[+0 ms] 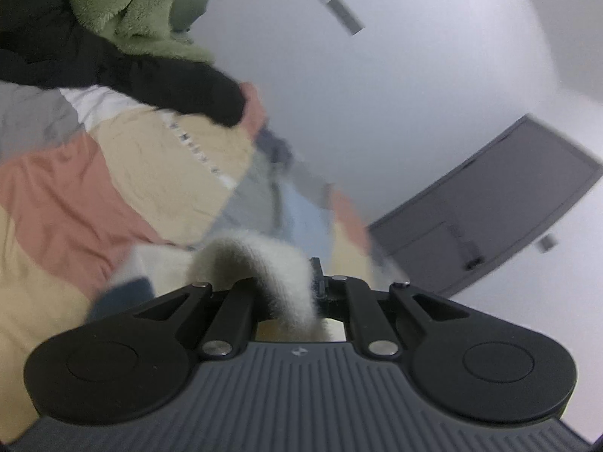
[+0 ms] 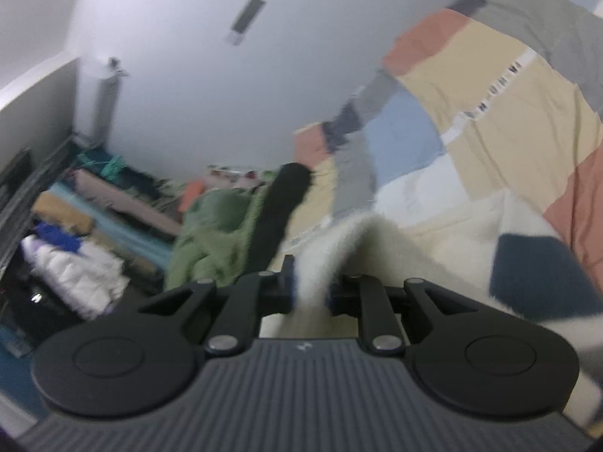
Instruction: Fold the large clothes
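A fluffy cream garment (image 1: pixel 279 278) with a dark blue patch (image 2: pixel 539 275) is lifted over a patchwork bedspread (image 1: pixel 113 173). My left gripper (image 1: pixel 294 293) is shut on a rolled edge of the cream garment. My right gripper (image 2: pixel 311 290) is shut on another edge of it (image 2: pixel 339 248), which hangs from the jaws. Both views are blurred by motion.
A green fleece (image 1: pixel 124 3) and a black garment (image 1: pixel 113 67) lie piled on the bed, also seen in the right wrist view (image 2: pixel 215 233). A white wall (image 1: pixel 377 94) and grey door (image 1: pixel 501 207) stand behind. Folded clothes and a white puffer jacket (image 2: pixel 71 263) are stacked at left.
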Demonstrator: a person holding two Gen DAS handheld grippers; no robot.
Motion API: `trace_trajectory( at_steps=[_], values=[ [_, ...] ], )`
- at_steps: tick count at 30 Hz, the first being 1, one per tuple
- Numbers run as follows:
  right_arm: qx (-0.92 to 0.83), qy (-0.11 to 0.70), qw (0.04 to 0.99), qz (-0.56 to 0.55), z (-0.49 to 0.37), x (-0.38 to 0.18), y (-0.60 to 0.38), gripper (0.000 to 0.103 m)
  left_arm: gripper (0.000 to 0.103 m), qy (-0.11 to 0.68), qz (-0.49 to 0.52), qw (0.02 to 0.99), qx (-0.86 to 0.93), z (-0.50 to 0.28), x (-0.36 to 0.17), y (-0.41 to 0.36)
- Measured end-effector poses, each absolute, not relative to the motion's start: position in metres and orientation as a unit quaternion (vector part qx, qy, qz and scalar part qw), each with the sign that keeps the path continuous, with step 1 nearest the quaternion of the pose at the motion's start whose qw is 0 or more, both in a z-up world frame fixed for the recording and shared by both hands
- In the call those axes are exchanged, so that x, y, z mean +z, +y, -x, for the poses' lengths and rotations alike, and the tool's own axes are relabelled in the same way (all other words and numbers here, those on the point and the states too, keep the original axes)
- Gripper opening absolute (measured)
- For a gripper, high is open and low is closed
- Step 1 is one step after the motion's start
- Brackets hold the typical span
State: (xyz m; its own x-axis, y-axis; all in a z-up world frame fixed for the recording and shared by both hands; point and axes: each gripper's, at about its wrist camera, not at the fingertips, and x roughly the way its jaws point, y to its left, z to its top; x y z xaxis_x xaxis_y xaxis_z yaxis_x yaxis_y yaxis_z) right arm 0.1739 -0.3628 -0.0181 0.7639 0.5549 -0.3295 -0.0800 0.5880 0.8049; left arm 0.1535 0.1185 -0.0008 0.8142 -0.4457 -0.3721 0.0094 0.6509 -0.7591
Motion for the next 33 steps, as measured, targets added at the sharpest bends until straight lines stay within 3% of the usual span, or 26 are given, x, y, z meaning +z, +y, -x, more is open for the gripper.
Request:
trace_trajectory(
  at_steps=[11,20,26,28,29,30,31,33],
  values=[
    [0.143,0.334,0.827,-0.429,-0.241,-0.108,-0.361,0.018,0.01,0.312,0.316,0.888,-0.12,-0.238,-0.087,0.102],
    [0.144,0.349,0.815,-0.44,-0.268,-0.13,-0.36,0.018,0.01,0.322,0.317,0.884,-0.119,-0.257,-0.11,0.106],
    [0.159,0.352,0.834,-0.395,-0.263,-0.116,-0.352,0.021,0.013,0.32,0.292,0.892,-0.133,-0.242,-0.102,0.103],
    [0.167,0.344,0.841,-0.384,-0.255,-0.105,-0.349,0.033,0.036,0.316,0.296,0.889,-0.147,-0.234,-0.097,0.102],
    [0.176,0.339,0.841,-0.383,-0.251,-0.101,-0.348,0.052,0.056,0.315,0.297,0.888,-0.154,-0.23,-0.093,0.102],
    [0.186,0.332,0.843,-0.381,-0.247,-0.098,-0.347,0.077,0.062,0.309,0.3,0.889,-0.158,-0.224,-0.088,0.102],
    [0.197,0.326,0.845,-0.375,-0.242,-0.094,-0.345,0.084,0.063,0.306,0.303,0.888,-0.161,-0.219,-0.083,0.102],
    [0.218,0.32,0.849,-0.359,-0.235,-0.087,-0.339,0.085,0.069,0.304,0.299,0.888,-0.173,-0.211,-0.072,0.1]
  ],
)
